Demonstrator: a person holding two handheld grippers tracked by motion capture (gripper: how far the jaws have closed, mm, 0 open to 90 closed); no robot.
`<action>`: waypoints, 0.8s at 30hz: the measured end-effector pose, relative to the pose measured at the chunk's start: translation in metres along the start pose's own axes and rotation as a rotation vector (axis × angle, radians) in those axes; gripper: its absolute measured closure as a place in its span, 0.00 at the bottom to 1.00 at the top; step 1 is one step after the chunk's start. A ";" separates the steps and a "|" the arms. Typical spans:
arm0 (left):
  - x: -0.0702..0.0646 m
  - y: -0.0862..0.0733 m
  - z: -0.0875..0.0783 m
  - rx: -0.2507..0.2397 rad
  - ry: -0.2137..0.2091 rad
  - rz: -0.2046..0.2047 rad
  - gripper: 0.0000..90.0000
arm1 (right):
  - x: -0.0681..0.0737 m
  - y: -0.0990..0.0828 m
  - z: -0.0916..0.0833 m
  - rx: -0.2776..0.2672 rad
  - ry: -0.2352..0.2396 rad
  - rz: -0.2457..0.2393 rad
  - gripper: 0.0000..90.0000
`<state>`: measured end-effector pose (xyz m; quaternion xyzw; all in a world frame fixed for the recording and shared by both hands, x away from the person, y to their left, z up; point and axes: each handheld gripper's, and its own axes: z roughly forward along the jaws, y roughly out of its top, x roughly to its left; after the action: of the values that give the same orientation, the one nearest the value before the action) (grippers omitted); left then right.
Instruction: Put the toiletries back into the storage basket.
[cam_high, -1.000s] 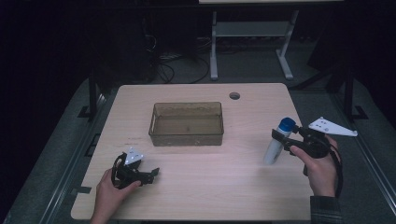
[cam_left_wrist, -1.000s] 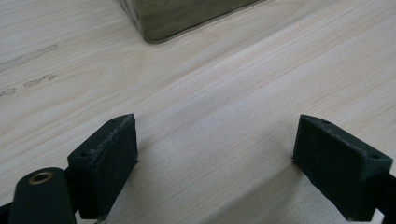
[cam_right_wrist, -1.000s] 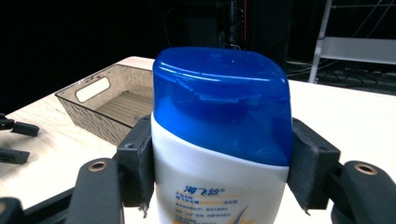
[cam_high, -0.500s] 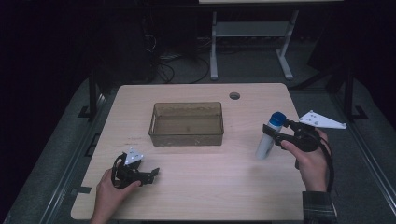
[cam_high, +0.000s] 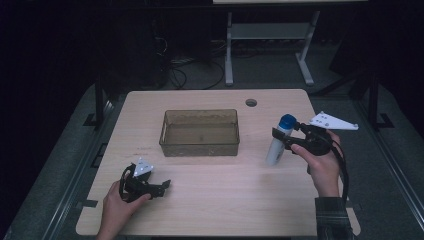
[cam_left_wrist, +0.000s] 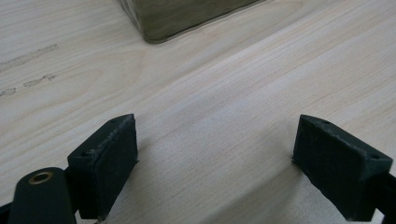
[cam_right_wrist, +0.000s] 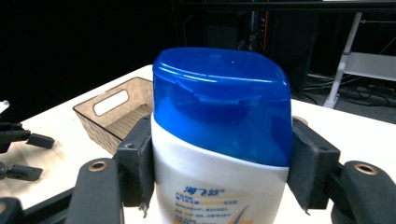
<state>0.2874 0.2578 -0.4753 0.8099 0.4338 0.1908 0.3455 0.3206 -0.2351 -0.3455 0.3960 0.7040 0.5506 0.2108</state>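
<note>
- A white bottle (cam_high: 276, 145) with a blue cap (cam_right_wrist: 219, 100) is held in the right gripper (cam_high: 286, 138), its neck pressed from both sides by the black pads just under the cap.
- In the high view the bottle is seen at about 3 o'clock on the wooden table (cam_high: 225, 200), nearly upright with a slight tilt, its base close above the tabletop; whether it touches the wood cannot be told.
- A brownish see-through bin (cam_high: 200, 132) is placed near the table's middle, toward 12 o'clock; the bottle lies well to its 3 o'clock side, apart from it.
- The left gripper (cam_high: 159, 186) is rested low at about 7 o'clock on the table, gripped by the left hand (cam_high: 117, 207).
- In the left gripper view its jaws are spread wide, with nothing but bare wood between them, and a corner of the bin (cam_left_wrist: 187, 18) is seen ahead at 12 o'clock.
- A round cable hole (cam_high: 251, 102) is cut in the tabletop at about 1 o'clock.
</note>
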 end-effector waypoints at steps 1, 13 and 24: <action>0.000 0.000 0.000 0.001 0.001 0.000 0.14 | 0.000 0.001 0.002 -0.001 0.002 -0.004 0.39; 0.000 0.000 0.000 0.001 0.002 0.001 0.14 | 0.006 0.013 0.016 -0.005 0.021 -0.012 0.39; 0.000 0.000 0.000 0.001 0.000 0.002 0.14 | 0.010 0.024 0.031 -0.018 0.032 -0.019 0.39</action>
<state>0.2873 0.2577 -0.4753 0.8106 0.4330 0.1908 0.3450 0.3450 -0.2069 -0.3305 0.3784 0.7061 0.5611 0.2081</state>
